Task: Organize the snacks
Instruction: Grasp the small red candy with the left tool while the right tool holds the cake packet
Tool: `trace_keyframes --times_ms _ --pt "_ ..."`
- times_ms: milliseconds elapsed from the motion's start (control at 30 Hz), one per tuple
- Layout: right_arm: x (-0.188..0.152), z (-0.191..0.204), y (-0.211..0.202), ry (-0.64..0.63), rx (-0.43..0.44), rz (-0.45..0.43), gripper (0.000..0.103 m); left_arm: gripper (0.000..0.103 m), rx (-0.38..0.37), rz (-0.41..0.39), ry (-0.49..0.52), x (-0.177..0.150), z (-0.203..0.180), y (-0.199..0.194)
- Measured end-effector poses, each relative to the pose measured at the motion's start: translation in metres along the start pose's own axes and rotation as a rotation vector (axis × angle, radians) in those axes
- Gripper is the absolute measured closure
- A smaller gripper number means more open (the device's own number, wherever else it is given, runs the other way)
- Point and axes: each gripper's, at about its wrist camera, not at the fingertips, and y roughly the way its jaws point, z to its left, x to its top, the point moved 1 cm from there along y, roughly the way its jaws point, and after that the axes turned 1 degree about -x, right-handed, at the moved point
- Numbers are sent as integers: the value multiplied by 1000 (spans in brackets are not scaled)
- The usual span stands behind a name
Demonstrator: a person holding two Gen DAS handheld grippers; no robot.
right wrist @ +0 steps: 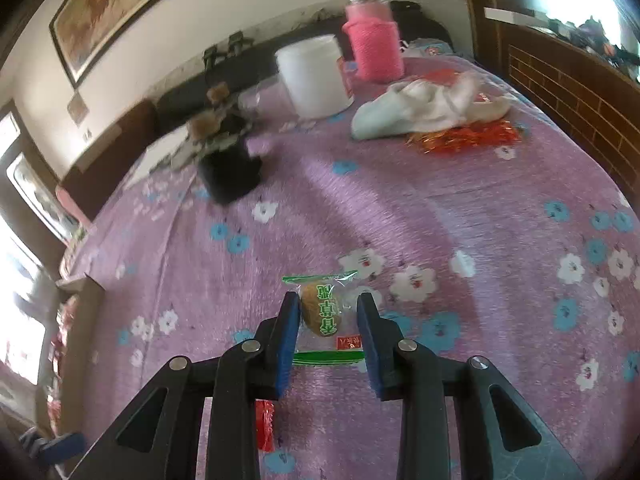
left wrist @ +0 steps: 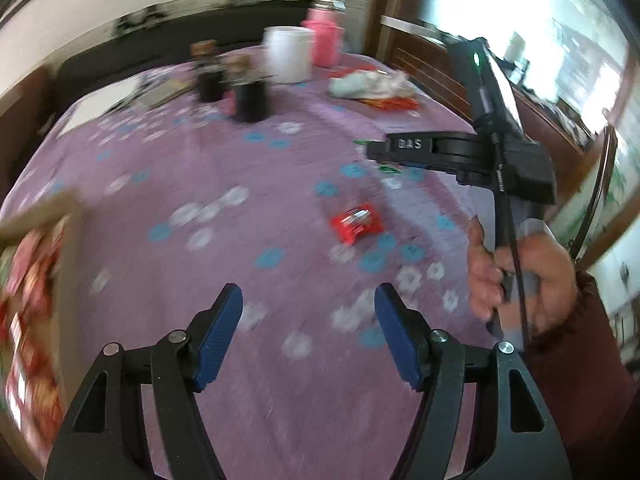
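At the table's left edge sits a cardboard box (left wrist: 60, 264) of red packets. The left gripper (left wrist: 308, 332) hangs empty, jaws apart, over the purple flowered cloth (left wrist: 248, 184). A crinkly red snack packet (left wrist: 356, 224) lies mid-table. The right gripper (right wrist: 328, 336) brackets a clear, green-edged pastry packet (right wrist: 324, 316); whether its pads press it is unclear.

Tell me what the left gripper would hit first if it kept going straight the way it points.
Probably just the purple flowered tablecloth. The left gripper has open, empty fingers, and nothing lies directly ahead; the red snack packet sits a little to the right of that line, though blur makes depth uncertain.
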Motion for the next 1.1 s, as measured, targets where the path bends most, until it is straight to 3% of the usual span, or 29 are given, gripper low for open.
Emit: trace_keyframes --times_ms 200,433,533,567,600,667,933,1100 --pt "4 -20 -9 70 43 -6 72 36 -42 58 117 22 -21 50" --pt "6 -33 -11 118 71 -3 72 36 -70 70 186 35 -32 74" --pt "6 -34 -10 130 76 -3 72 51 -56 80 211 35 -38 82" --pt "6 -35 -10 133 76 -4 72 64 -60 76 215 35 -39 82" --pt "6 -35 -11 135 76 -5 72 75 -67 73 208 36 -39 81" --pt "6 -35 -11 138 75 -9 72 83 -59 74 188 38 -36 81" --pt "5 -34 -12 137 68 -20 72 84 -49 29 101 35 -20 61" --pt "4 -28 -13 119 75 -27 72 83 -56 -26 40 26 -8 25"
